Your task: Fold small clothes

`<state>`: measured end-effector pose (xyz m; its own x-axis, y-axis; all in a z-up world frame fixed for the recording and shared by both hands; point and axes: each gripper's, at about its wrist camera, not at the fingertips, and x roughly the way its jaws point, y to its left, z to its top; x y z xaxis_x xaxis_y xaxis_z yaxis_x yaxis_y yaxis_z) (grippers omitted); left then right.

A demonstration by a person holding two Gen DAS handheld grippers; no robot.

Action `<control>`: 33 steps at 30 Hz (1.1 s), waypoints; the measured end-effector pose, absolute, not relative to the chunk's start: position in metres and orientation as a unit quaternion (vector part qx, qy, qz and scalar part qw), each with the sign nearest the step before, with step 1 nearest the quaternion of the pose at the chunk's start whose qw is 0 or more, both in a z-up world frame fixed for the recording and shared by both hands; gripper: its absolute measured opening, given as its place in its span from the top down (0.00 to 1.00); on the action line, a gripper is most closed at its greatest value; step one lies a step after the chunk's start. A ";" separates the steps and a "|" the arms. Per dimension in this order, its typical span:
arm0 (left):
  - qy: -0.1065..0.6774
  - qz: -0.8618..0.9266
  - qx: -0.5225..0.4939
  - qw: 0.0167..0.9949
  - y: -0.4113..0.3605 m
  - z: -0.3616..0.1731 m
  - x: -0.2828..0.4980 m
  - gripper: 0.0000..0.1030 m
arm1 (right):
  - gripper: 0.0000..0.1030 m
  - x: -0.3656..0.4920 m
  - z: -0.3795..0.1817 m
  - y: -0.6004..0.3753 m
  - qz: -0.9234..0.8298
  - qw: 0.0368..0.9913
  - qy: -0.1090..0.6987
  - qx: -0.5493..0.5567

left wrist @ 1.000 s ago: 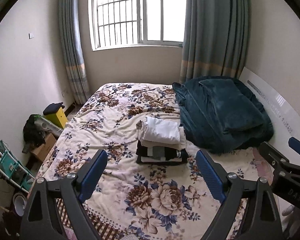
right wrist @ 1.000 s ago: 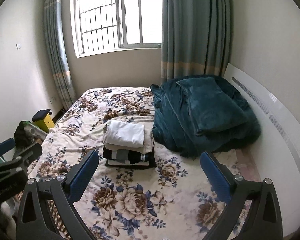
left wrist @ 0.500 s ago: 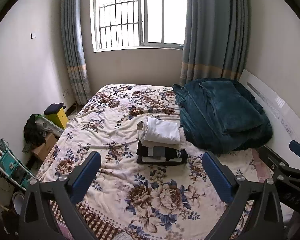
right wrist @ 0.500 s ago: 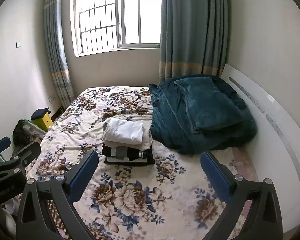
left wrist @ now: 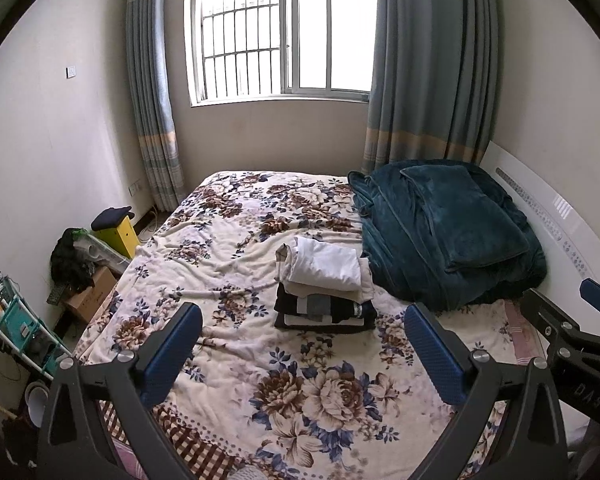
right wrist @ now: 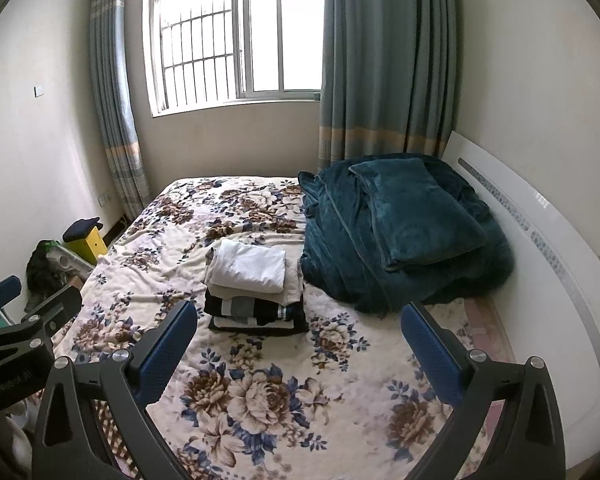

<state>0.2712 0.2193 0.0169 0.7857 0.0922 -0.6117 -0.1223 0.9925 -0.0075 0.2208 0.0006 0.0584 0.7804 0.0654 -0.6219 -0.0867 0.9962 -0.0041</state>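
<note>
Left wrist view: left claw [left wrist: 300, 350] wide open and empty, stack of folded clothes [left wrist: 324, 288] mid-bed [left wrist: 220, 240] beside the teal blanket [left wrist: 444, 232]; right wrist view: right claw [right wrist: 300, 348] equally empty, so folding looks basically finished.

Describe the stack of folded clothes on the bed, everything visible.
The stack sits mid-bed on the floral sheet, just left of the teal blanket. A white piece lies on top, cream ones beneath, then dark ones with grey and white stripes at the bottom. All soft fabric, folded flat, edges roughly aligned. Neither gripper touches it.
</note>
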 end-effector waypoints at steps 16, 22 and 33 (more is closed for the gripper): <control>0.322 0.061 -0.023 0.945 0.219 0.019 0.268 0.00 | 0.00 0.220 0.061 -0.002 0.043 0.944 0.327 -0.012; 0.317 0.070 -0.022 0.946 0.218 0.023 0.264 0.00 | 0.00 0.220 0.061 -0.002 0.043 0.944 0.327 -0.013; 0.315 0.086 -0.032 0.945 0.217 0.025 0.256 0.00 | 0.00 0.219 0.060 -0.001 0.042 0.944 0.327 -0.012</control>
